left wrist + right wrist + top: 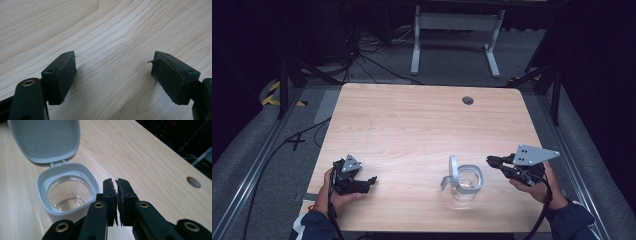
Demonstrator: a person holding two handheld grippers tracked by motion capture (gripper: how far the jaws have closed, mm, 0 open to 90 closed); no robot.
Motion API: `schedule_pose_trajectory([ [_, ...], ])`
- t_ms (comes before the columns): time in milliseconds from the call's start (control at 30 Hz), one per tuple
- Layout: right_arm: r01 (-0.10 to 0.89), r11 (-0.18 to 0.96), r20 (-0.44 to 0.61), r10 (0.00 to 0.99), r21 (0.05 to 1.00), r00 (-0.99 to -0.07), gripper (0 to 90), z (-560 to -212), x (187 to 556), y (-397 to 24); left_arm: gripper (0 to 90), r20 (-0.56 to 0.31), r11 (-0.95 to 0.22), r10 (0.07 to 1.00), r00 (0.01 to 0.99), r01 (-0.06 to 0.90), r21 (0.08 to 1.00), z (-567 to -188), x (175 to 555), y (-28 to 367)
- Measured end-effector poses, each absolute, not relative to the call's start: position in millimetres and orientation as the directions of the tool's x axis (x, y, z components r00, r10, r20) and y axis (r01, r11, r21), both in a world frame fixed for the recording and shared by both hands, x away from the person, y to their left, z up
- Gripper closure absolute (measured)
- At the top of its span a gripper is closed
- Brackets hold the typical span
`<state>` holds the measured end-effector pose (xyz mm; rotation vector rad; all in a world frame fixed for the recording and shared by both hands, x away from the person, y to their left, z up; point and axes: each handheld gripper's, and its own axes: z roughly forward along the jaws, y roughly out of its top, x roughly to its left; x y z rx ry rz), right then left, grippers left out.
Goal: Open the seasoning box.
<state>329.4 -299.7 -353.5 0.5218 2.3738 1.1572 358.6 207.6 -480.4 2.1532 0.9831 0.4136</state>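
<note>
A clear glass jar with a grey collar stands on the wooden desk near its front edge, right of the middle. Its grey hinged lid is flipped open and stands upright on the jar's left side in the high view; in the right gripper view the lid rises behind the open mouth, and the jar looks empty. The right gripper is held just to the right of the jar, apart from it, pointing toward it, with its jaws pressed together on nothing. In its own view the right gripper sits just beside the jar's collar. The left gripper rests low at the front left of the desk, well apart from the jar, and its own view shows its jaws spread wide over bare wood. A round hole lies near the desk's far edge.
</note>
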Motion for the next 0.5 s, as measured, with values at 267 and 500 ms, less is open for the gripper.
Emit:
schedule_pose_trajectory([
  [267, 0.214, 0.593, -0.213, 0.566, 0.776, -0.796, 81.0, -370, 337, -321, 20.4, -0.005, -0.452, 0.750, 0.661, 0.518, 0.726, -480, 359, 208],
  [500, 0.291, 0.595, -0.172, 0.599, 0.749, -0.782, 74.9, -397, 346, -349, 20.4, -0.013, -0.443, 0.754, 0.657, 0.523, 0.728, -481, 358, 207],
])
